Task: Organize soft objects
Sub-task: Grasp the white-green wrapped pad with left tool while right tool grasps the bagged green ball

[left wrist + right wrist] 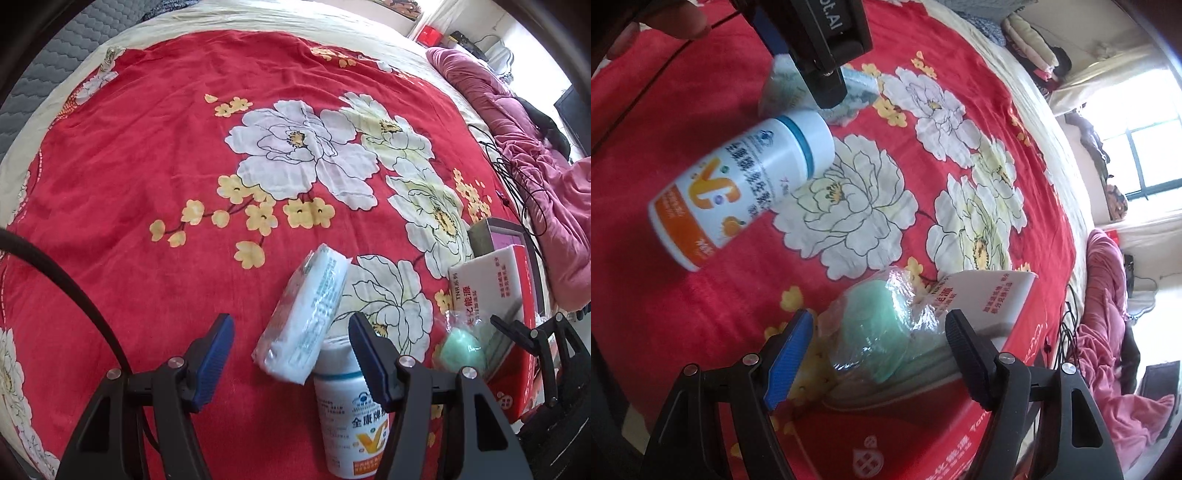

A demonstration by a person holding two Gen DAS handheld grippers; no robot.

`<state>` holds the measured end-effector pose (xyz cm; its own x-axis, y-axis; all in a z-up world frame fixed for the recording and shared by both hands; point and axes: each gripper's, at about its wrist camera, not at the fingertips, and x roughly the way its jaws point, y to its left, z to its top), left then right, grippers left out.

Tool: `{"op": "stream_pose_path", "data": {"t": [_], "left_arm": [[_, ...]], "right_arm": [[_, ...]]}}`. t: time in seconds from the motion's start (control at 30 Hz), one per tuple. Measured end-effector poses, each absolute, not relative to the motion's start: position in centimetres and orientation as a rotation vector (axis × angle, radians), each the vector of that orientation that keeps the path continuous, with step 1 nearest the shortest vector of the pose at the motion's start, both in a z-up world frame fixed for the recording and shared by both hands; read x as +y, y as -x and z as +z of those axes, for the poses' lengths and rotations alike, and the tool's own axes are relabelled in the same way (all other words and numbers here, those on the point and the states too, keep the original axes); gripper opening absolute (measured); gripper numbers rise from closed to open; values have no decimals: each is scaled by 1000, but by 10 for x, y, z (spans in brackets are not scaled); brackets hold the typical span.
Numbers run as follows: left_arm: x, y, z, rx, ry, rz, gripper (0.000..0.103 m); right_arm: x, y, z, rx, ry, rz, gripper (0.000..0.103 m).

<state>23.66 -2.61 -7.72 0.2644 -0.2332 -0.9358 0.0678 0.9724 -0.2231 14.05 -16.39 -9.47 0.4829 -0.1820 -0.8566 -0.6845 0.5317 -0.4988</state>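
A white tissue pack (303,314) lies on the red floral bedspread (147,166), leaning on the cap of a white vitamin bottle (351,413). My left gripper (291,354) is open, its fingers either side of the pack's near end and just above it. A green sponge in a clear bag (882,328) rests against a red and white box (982,306). My right gripper (879,354) is open with its fingers on both sides of the bag. The bottle (738,184) and the tissue pack (783,92) also show in the right wrist view, with the left gripper over the pack.
A pink quilt (517,155) lies heaped along the bed's right side, with black cables (517,184) beside it. A second box (495,236) sits behind the red and white box (491,280). A window (1152,158) is at the far right.
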Motion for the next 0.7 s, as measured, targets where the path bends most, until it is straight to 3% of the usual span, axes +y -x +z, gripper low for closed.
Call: {"op": "stream_pose_path", "data": {"t": [0.2,0.27,0.33,0.4,0.47,0.7], "left_arm": [[-22,-243,-89,1308,176,-203,62],[-21,-244,-91,1310,187,-210,61],[-21,-245,-92,1307,192,-217,54],[-22,-246,-92,1309,200,-230,37],[-23,-246,-93,1318,214,-246,29],[-25,-239,-84,1279,192,-242,23]], "right_arm": [[-164,-154,-103,1098,996,381,54],[-163,-155,-105,1105,994,383,52],[-163,-158,-106,1109,984,377,49],[-164,-161,-105,1117,949,375,47],[-166,-165,-101,1130,892,373,47],[-174,-176,-85,1162,651,386,45]]}}
